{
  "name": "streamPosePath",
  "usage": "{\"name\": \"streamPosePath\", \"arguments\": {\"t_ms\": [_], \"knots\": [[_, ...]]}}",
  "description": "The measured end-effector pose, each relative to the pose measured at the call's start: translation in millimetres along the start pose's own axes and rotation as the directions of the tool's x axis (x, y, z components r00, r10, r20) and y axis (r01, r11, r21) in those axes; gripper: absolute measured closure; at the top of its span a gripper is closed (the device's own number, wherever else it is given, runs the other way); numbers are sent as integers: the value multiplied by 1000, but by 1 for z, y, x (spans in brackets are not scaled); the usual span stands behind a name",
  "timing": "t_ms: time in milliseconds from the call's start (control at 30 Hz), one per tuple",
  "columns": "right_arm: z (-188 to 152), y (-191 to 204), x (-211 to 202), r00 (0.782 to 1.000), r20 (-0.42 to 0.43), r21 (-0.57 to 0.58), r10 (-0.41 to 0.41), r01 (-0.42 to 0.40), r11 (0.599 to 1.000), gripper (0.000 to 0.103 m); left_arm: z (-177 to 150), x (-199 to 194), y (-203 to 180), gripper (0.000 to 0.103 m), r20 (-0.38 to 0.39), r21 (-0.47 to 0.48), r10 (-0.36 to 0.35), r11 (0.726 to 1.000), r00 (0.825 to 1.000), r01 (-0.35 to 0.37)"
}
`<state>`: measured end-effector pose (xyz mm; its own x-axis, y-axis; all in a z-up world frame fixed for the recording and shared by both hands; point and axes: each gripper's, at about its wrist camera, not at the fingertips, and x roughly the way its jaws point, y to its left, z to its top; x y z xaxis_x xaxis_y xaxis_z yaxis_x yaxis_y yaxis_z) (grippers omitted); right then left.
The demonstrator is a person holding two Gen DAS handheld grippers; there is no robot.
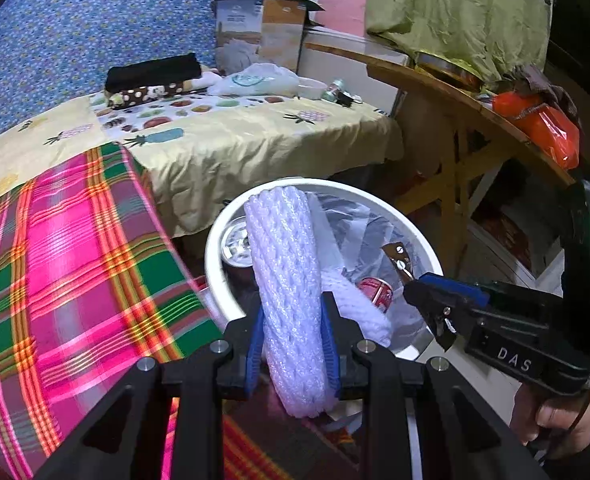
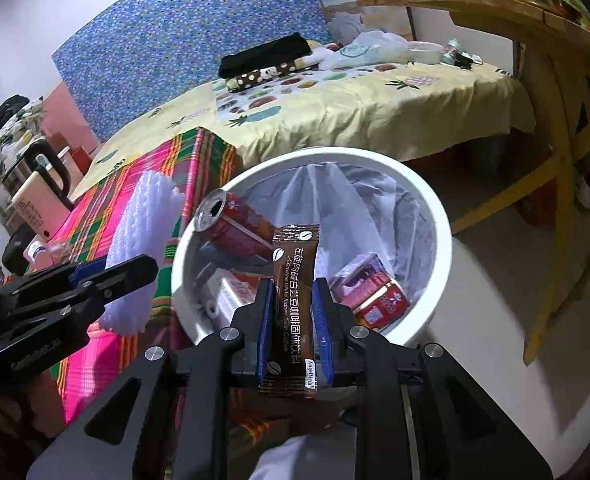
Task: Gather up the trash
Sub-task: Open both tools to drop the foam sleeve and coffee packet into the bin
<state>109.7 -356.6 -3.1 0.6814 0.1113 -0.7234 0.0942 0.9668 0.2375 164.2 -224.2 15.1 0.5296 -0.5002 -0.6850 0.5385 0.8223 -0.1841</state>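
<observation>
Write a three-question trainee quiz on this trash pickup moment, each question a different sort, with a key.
1. True or false: the left gripper is shut on the white foam net.
2. Multiple choice: what does the right gripper hold? A) a red can B) a brown coffee sachet C) a plastic bag
3. Fill in: the white bin is lined with a clear plastic ____.

Key
1. True; the net is clamped between both pads.
2. B; the red cans already lie inside the bin.
3. bag.
</observation>
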Motion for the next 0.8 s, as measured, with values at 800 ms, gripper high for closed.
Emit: {"name": "streamPosePath", "arguments": {"t_ms": [800], "knots": [[5,-19,3,1000,2,31,1,-1,1000,63,13,18,2,51,20,-50,-62,997,998,63]]}}
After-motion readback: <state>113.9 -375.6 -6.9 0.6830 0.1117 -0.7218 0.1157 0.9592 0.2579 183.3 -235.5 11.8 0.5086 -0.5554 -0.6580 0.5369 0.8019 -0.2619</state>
